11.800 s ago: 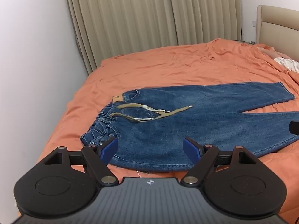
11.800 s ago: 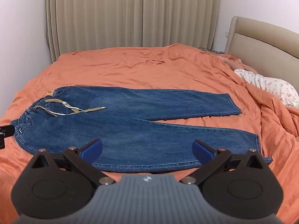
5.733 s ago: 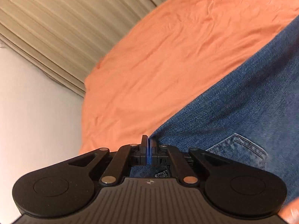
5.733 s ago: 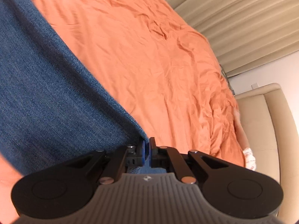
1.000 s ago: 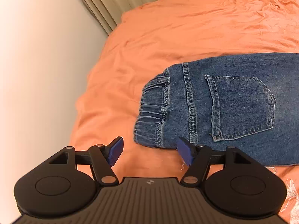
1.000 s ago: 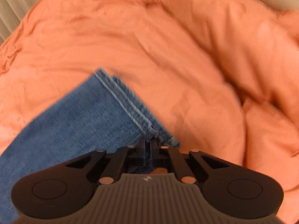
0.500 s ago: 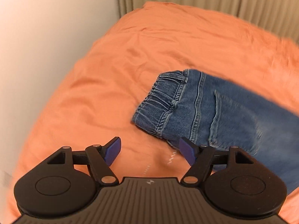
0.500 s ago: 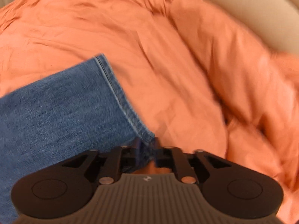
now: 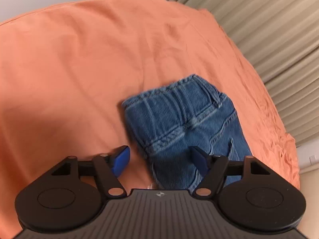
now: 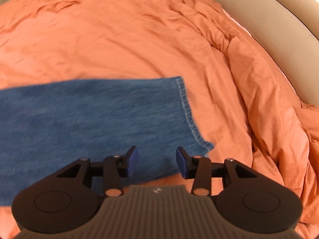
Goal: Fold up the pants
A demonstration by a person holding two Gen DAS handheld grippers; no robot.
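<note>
On the orange bed [image 9: 79, 69] the pants [image 9: 185, 123] lie folded lengthwise. Left gripper [image 9: 159, 159], narrowing, and right gripper [image 10: 157, 160], widening, hold nothing; a shallow bite risks snagging one layer.

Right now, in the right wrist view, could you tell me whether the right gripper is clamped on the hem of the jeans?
No, the right gripper stands open above the jeans, its pads apart and pressing on nothing.

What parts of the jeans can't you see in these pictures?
- Left wrist view: the jeans beyond the waistband are hidden by the left gripper.
- Right wrist view: the leg is blurred and cut off at the picture's left edge; the right gripper covers its near edge.
</note>
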